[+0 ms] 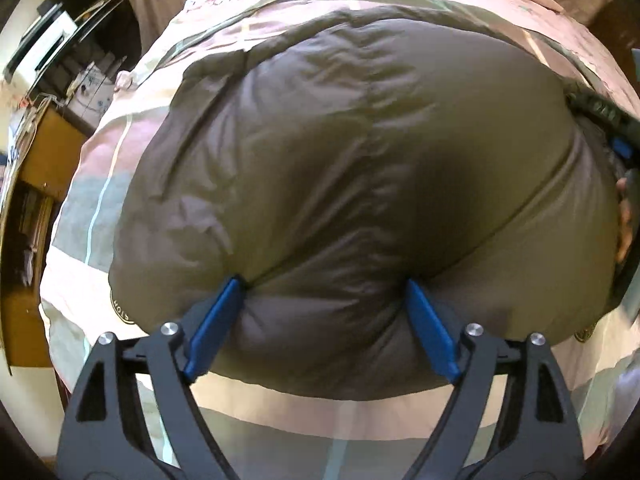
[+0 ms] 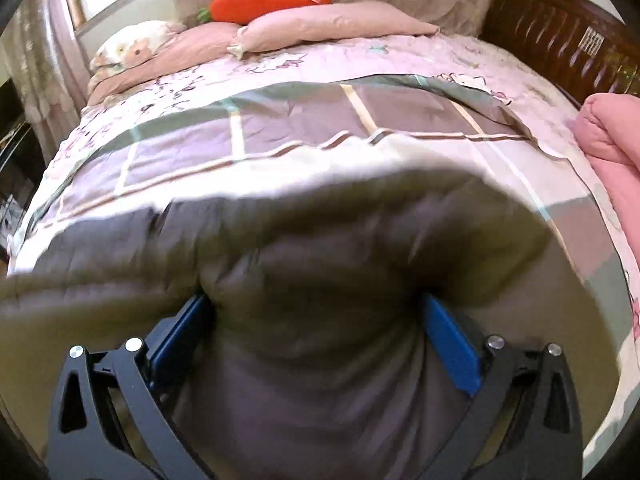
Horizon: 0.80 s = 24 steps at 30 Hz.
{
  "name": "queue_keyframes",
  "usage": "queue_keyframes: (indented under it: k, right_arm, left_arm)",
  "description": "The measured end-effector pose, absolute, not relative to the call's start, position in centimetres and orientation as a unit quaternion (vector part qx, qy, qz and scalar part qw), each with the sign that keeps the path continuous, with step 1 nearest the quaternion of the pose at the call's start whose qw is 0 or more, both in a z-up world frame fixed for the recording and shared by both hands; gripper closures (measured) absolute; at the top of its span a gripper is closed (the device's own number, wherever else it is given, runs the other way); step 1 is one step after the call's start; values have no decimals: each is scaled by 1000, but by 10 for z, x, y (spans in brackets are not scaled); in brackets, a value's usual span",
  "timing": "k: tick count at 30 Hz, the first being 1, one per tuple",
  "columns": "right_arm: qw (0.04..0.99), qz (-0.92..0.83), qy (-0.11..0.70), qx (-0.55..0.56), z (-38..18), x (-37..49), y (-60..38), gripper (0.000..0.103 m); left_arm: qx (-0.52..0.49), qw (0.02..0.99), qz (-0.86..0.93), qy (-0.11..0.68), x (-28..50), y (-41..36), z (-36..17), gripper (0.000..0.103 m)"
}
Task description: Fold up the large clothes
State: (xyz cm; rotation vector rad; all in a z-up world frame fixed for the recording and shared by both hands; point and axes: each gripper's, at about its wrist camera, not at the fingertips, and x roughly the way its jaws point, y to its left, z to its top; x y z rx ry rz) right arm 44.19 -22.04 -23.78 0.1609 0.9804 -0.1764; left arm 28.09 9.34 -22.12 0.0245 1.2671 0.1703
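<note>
A puffy olive-brown down jacket (image 1: 340,140) lies bunched on the bed's patchwork quilt (image 1: 100,208). My left gripper (image 1: 325,282) points steeply down at its near edge. The blue pads (image 1: 218,328) stand wide and dent a thick roll of the padding, so they are shut on it. In the right wrist view the jacket (image 2: 360,220) is blurred and fills the gap of my right gripper (image 2: 316,300). Its jaws stand at their widest, with the fabric loose between the blue pads (image 2: 452,344). A hand (image 1: 624,220) shows at the right edge of the left wrist view.
An orange carrot plush (image 2: 268,2) and pink pillows (image 2: 328,24) lie at the head of the bed. A rolled pink blanket (image 2: 612,140) sits at the right by the dark wooden headboard (image 2: 560,28). A wooden cabinet (image 1: 44,140) stands left of the bed.
</note>
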Motion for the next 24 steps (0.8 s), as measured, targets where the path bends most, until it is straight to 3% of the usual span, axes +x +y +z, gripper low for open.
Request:
queue_keyframes:
  k: [4, 9, 14, 17, 24]
  right_arm:
    - [875, -196, 439, 66, -213, 425, -284, 1]
    - [916, -128, 371, 86, -178, 372, -279, 1]
    - [906, 42, 418, 51, -185, 340, -185, 1]
    - [888, 50, 458, 11, -208, 343, -159, 1]
    - [868, -163, 462, 79, -236, 359, -281, 1]
  left_arm:
    - [0, 793, 79, 604, 283, 99, -228, 16]
    - [0, 816, 107, 568, 287, 102, -211, 16]
    - [0, 815, 137, 562, 296, 119, -211, 16]
    - [-30, 791, 163, 589, 299, 152, -234, 14]
    - [-111, 774, 220, 583, 291, 222, -228, 14]
